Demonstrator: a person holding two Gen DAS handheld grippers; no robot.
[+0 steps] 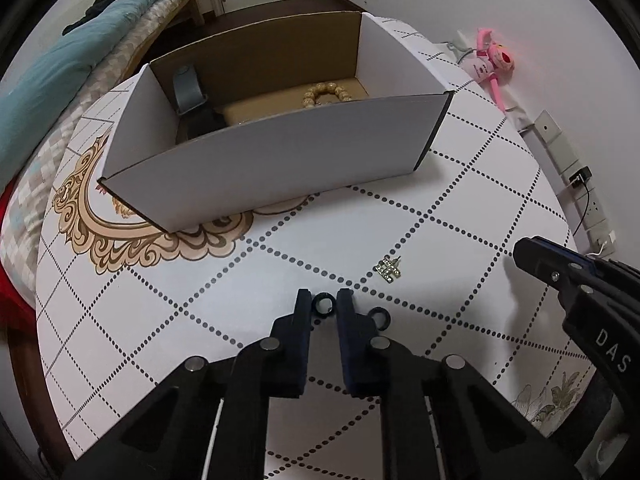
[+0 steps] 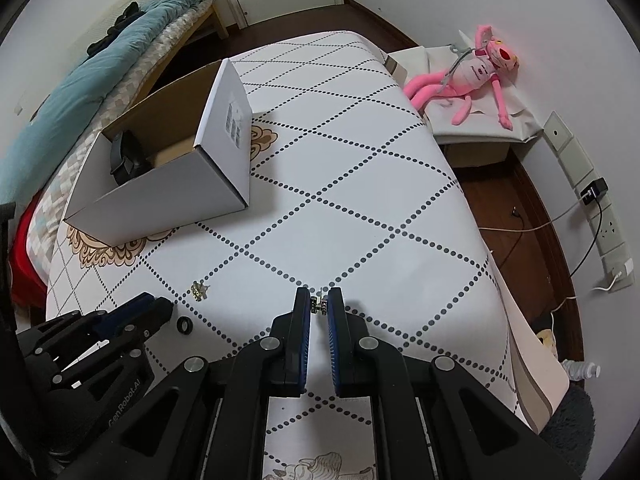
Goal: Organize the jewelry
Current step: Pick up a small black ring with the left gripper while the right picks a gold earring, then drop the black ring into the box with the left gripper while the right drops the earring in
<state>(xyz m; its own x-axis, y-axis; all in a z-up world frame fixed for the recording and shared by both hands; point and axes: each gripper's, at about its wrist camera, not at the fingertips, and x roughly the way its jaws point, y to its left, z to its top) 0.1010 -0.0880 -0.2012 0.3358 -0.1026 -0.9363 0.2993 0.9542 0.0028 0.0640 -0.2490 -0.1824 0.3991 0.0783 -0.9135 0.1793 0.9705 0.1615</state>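
Box (image 1: 276, 168) near wall hides half the beads (image 1: 326, 94); charm (image 2: 319, 305) between right pads too small to identify; bottle (image 2: 582, 370) at 4 o'clock half hidden.

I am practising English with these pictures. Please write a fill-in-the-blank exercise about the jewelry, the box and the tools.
1. The left tool pinches a black ____.
2. The bead bracelet lies inside the ____.
3. The right tool grips a small sparkly ____.
4. The second black ring lies on the ____, beside the left tool.

Missing words: ring; box; earring; table
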